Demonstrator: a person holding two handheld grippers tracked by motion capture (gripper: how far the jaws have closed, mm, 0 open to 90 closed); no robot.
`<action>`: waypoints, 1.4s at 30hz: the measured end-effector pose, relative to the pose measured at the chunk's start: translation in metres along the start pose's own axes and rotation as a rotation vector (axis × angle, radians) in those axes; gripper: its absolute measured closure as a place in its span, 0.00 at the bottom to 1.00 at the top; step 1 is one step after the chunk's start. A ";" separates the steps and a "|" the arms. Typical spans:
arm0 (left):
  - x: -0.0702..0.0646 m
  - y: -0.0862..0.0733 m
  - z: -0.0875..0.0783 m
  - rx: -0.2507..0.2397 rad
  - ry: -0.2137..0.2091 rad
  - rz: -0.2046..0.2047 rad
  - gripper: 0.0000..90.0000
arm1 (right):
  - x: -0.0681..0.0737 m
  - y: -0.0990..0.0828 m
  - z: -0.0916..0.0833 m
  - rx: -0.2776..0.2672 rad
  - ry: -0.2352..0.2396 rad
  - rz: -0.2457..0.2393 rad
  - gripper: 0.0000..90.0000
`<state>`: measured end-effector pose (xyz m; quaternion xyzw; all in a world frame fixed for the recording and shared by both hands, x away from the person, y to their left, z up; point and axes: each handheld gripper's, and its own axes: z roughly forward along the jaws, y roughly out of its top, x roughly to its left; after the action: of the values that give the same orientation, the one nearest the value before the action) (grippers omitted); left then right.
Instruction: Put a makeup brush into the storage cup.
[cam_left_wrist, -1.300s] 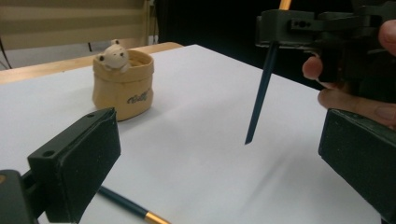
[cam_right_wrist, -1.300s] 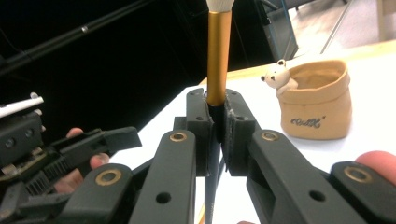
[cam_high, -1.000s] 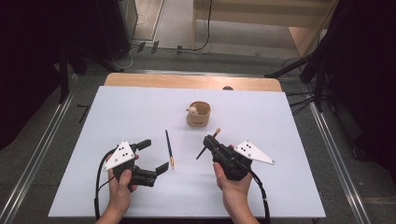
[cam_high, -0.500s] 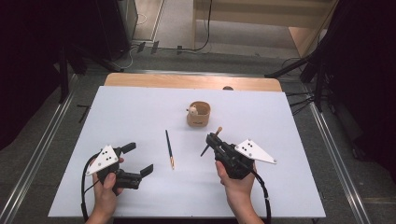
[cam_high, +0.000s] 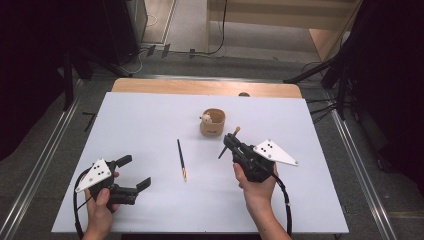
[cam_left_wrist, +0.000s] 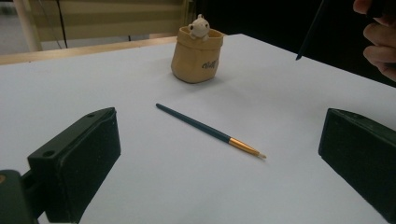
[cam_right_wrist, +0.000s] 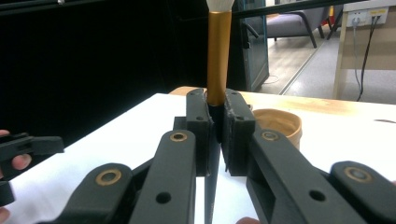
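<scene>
The right gripper (cam_high: 231, 141), just right of centre in the high view, has its jaws pressed together on a brush (cam_right_wrist: 218, 56) — in the right gripper view the gold ferrule rises straight from between the pads, pale bristles at the top edge, and the dark handle drops out below. In the high view that brush crosses the jaws at a slant, bristle end toward the tan pot (cam_high: 213, 123) just above it. The pot stands upright at the frame's middle, a small pale figure on its rim.

The left gripper (cam_high: 134, 172), lower left, has its jaws spread wide with nothing between them. It faces a second brush (cam_left_wrist: 208, 130), which lies flat on the white table (cam_high: 150, 115) at centre frame, dark handle toward the pot and gold tip toward the near edge, well apart from both grippers.

My worry is the held brush: pinched near the ferrule, with a long handle hanging below, it could pivot in the pads if tilted fast, or catch the pot's rim and tip it. The flat brush is thin — jaws closing from above might roll it aside rather than catch it.
</scene>
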<state>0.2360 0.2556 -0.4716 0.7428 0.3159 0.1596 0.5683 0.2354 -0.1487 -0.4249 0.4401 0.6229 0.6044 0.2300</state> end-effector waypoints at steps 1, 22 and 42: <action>0.001 -0.001 -0.001 0.000 0.002 0.002 0.00 | -0.001 0.001 0.001 -0.001 -0.003 -0.002 0.94; 0.021 -0.009 -0.016 0.001 0.054 -0.019 0.00 | -0.021 0.019 0.019 -0.023 -0.013 -0.019 0.94; 0.025 -0.012 -0.017 0.001 0.055 -0.043 0.00 | -0.032 0.042 0.049 -0.051 -0.053 -0.064 0.94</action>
<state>0.2414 0.2863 -0.4804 0.7317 0.3471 0.1675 0.5622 0.3029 -0.1530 -0.4003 0.4298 0.6146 0.6008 0.2767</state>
